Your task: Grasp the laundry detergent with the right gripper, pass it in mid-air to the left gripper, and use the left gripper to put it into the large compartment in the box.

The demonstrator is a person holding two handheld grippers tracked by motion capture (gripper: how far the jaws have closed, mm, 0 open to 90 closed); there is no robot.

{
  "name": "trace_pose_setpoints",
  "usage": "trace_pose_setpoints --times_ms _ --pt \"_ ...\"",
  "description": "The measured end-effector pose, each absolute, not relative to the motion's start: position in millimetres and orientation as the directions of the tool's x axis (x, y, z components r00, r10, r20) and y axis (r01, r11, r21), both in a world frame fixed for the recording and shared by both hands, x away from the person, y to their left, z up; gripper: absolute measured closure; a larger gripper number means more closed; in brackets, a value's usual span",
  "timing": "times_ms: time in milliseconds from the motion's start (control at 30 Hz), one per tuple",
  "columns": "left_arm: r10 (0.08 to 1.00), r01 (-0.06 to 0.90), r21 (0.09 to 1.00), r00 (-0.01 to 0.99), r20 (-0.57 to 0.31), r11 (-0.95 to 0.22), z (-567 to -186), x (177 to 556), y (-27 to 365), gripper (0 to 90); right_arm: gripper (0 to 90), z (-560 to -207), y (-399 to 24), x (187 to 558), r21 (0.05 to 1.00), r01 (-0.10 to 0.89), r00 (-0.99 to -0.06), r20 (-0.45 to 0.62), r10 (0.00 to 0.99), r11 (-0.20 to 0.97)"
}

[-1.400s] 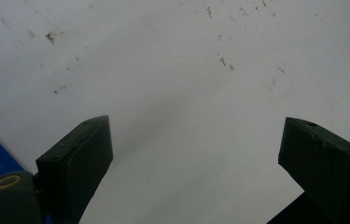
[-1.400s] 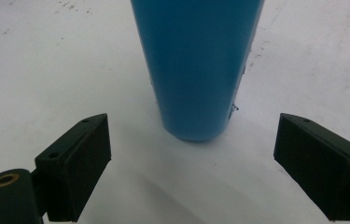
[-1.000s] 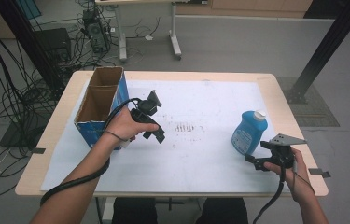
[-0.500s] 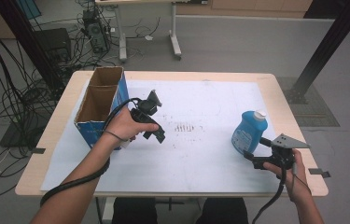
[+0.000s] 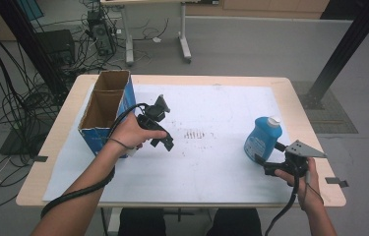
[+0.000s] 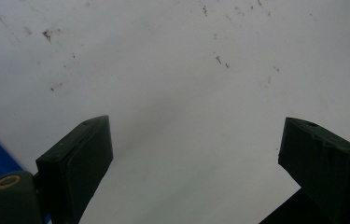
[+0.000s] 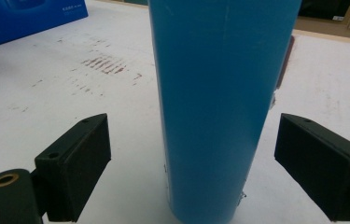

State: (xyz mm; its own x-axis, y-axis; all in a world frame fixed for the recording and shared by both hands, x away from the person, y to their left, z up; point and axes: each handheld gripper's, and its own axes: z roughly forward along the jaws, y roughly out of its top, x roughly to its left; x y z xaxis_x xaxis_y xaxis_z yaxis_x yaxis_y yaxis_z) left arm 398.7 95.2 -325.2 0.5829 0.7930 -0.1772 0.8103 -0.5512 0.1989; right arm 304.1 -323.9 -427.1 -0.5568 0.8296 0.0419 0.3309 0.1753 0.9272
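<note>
Blue bottle stood upright on the white sheet near the table's right edge, its pale cap on, and the right gripper sat just in front of it, low to the table. In the right gripper view the bottle's blue body rose between the two black jaws, which stood wide apart with a clear gap of white sheet on either side — so the tool was fully spread and held nothing yet. The step in hand looked like the approach to a grasp: the jaws were lined up around the lower part of the bottle but had not touched it.

The left gripper hung over the sheet beside the open cardboard box at the table's left side. Its own view showed both jaws well apart over the bare, speckled sheet, with nothing between them.

The next move, as I judge it, called for the right gripper to ease a little farther forward so the bottle sat deep between the pads, then to close squarely on the body — off-centre contact on a smooth, rounded wall could twist the bottle or tip it. The box, open at the top and well apart from the bottle, seemed the likely destination.
</note>
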Motion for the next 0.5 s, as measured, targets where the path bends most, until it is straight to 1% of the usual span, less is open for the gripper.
trace_pose_setpoints --times_ms 500 --pt "0.787 0.810 0.204 0.584 -0.198 -0.550 -325.1 397.6 96.1 10.3 8.6 -423.9 -321.3 314.2 0.939 0.308 -0.513 0.030 0.858 0.151"
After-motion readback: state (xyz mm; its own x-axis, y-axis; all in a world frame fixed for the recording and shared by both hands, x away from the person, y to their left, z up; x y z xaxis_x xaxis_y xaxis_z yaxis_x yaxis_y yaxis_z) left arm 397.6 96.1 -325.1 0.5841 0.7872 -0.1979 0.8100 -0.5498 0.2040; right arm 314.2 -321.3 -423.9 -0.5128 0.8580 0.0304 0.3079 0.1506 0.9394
